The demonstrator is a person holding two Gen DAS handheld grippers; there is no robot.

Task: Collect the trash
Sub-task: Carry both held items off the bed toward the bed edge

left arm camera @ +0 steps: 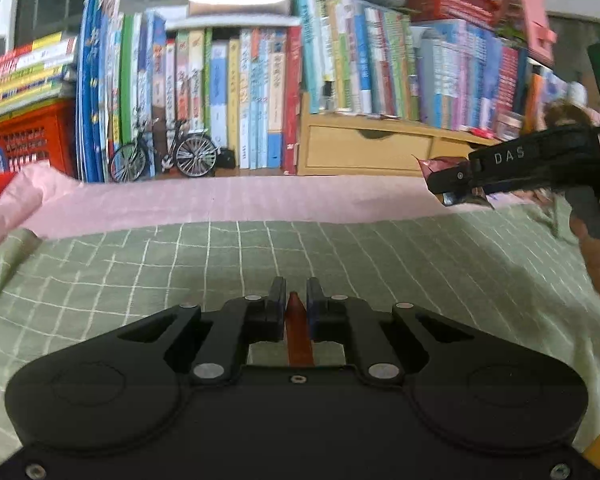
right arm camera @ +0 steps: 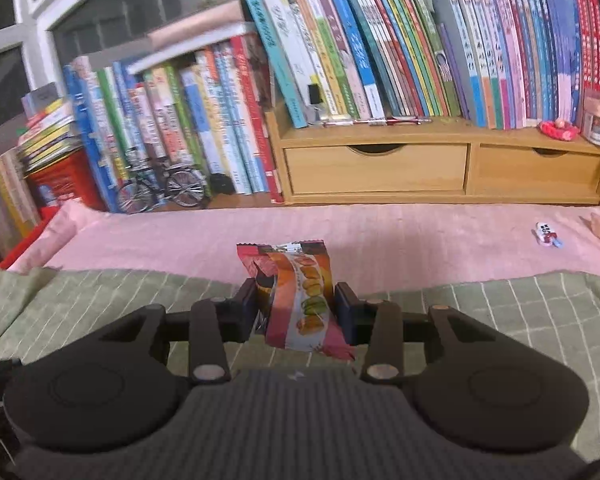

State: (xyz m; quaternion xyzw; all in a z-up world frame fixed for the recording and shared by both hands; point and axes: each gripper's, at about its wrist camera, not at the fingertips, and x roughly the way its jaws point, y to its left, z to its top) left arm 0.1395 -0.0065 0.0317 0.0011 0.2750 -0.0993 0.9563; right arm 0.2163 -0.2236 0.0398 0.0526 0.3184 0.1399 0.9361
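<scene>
One crinkled pink-and-orange snack wrapper (right arm camera: 300,300), printed with biscuits.

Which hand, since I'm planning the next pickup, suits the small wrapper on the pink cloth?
Probably right: the small wrapper lies right of the right gripper, unseen from the left view; both hold trash already.

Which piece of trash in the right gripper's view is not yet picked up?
The small white wrapper lying on the pink cloth at far right; the colourful snack packet is clamped in the right gripper.
</scene>
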